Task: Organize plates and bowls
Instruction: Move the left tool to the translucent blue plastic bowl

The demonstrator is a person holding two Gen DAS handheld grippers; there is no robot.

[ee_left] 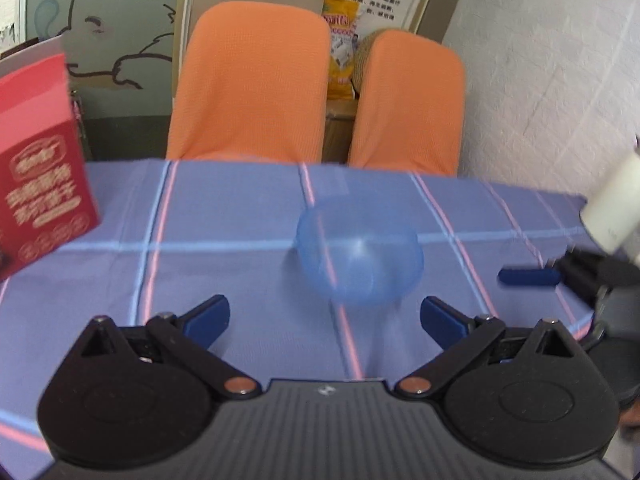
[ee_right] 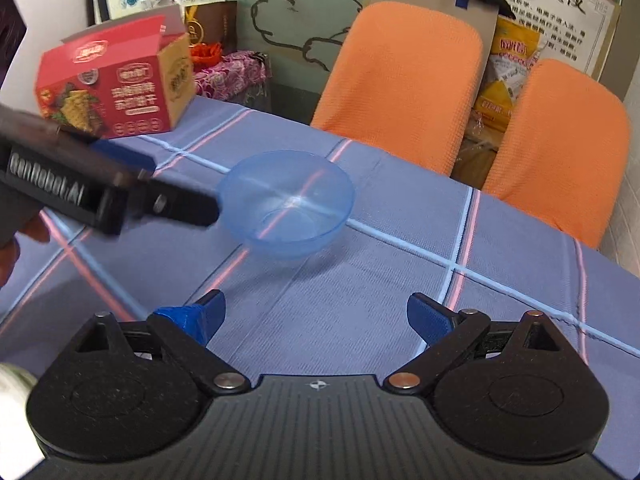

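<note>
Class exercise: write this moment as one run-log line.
left tool: open, facing blue bowl | right tool: open, empty | bowl: upright on checked tablecloth | red box: behind

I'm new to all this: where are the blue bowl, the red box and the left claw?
blue bowl [ee_right: 288, 204]: right wrist view, inside bottom.
red box [ee_right: 116, 92]: right wrist view, front face.
left claw [ee_left: 324, 320]: left wrist view, midway between its tips.

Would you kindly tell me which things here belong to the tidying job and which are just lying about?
Job: blue bowl, left gripper, right gripper.

Lying about: red box, orange chairs, yellow bag, checked tablecloth.
</note>
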